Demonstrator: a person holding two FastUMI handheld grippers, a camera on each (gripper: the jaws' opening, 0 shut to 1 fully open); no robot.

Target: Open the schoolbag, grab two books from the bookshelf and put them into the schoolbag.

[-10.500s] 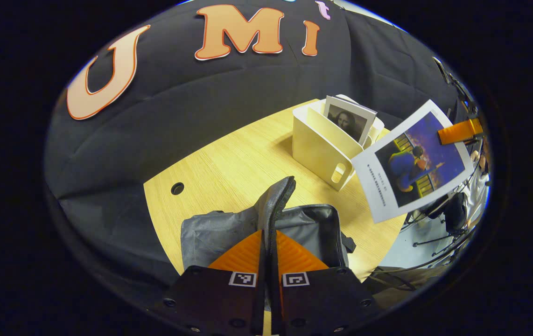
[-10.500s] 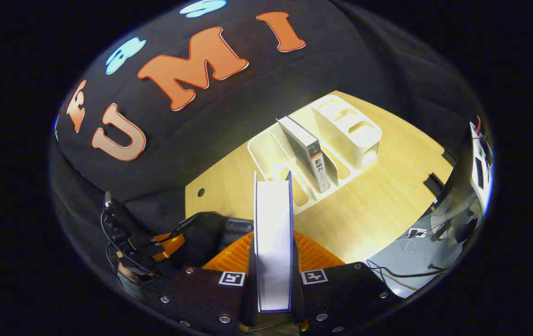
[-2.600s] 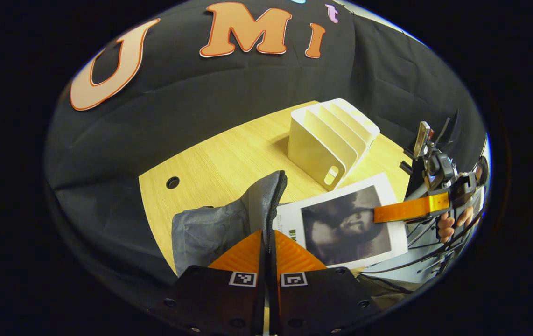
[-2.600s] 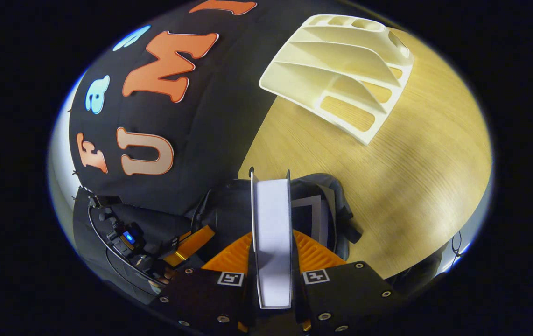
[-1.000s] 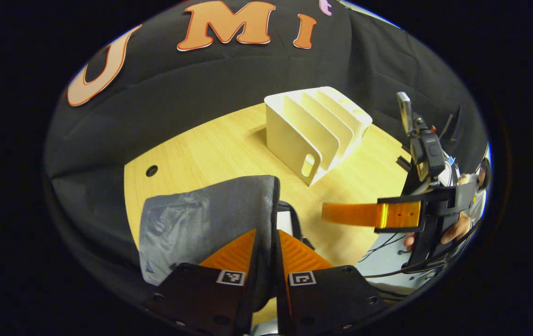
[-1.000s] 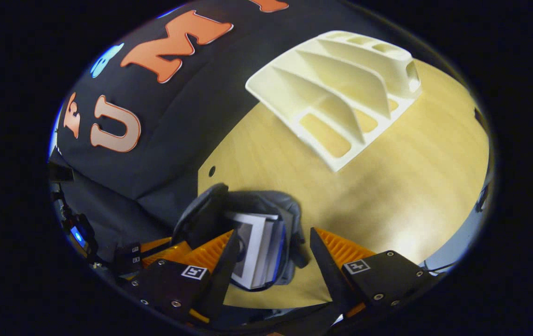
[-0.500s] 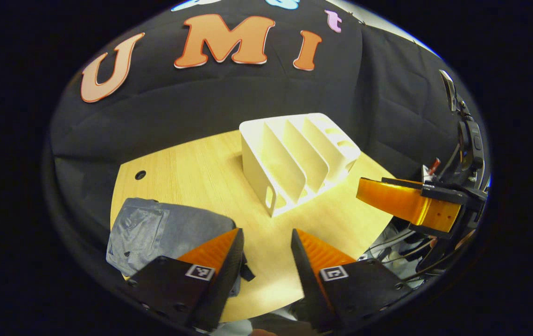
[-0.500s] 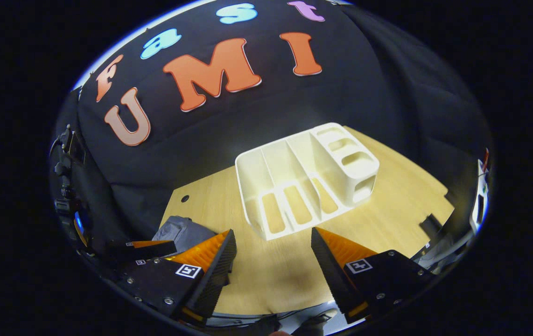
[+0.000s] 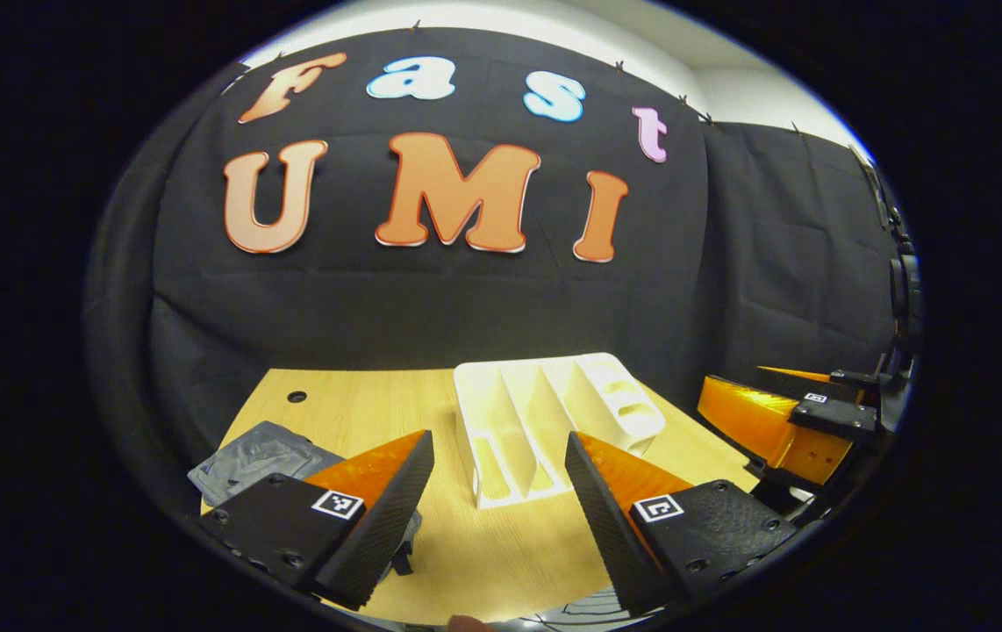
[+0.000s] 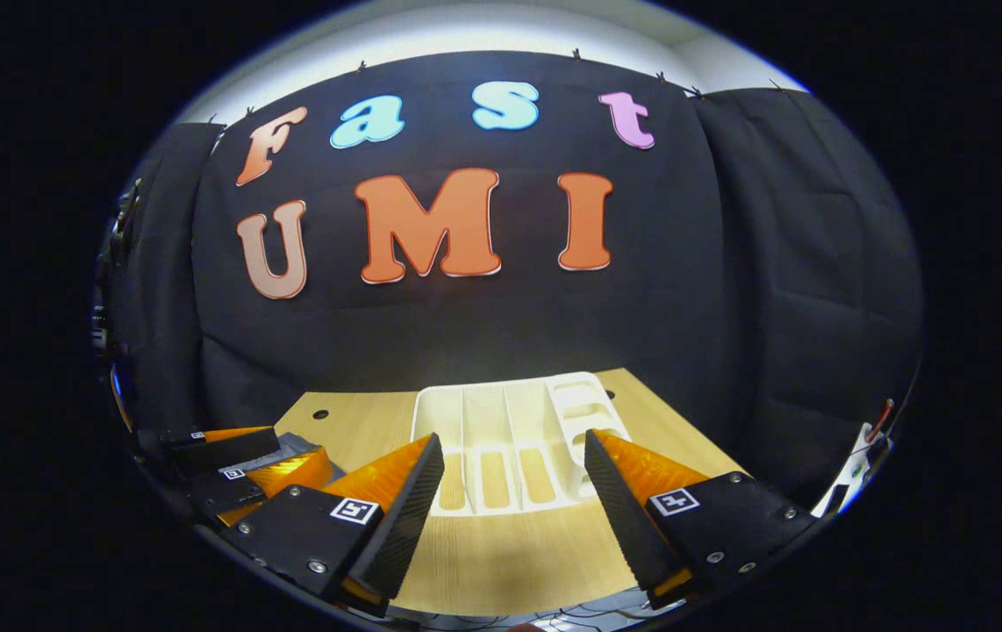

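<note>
The grey schoolbag (image 9: 260,452) lies flat on the wooden table (image 9: 352,408) at the near left, and its inside is hidden. The white bookshelf (image 9: 545,421) stands mid-table with bare slots. My left gripper (image 9: 498,443) hangs open in front of the shelf, nothing between its fingers, the bag just left of it. In the right gripper view the bookshelf (image 10: 501,421) is straight ahead and my right gripper (image 10: 514,443) is open and holds nothing. The left gripper (image 10: 238,470) shows low at the left there, over a strip of the schoolbag (image 10: 292,445).
The right gripper (image 9: 773,412) sits at the right edge of the left gripper view, beside the table's right side. A small round hole (image 9: 297,397) marks the table's far left. The black cloth wall closes off the back and both sides.
The right gripper let go of the second book in the bag and opened. The left gripper released the bag's flap and opened. Both have pulled back and tilted up toward the wall.
</note>
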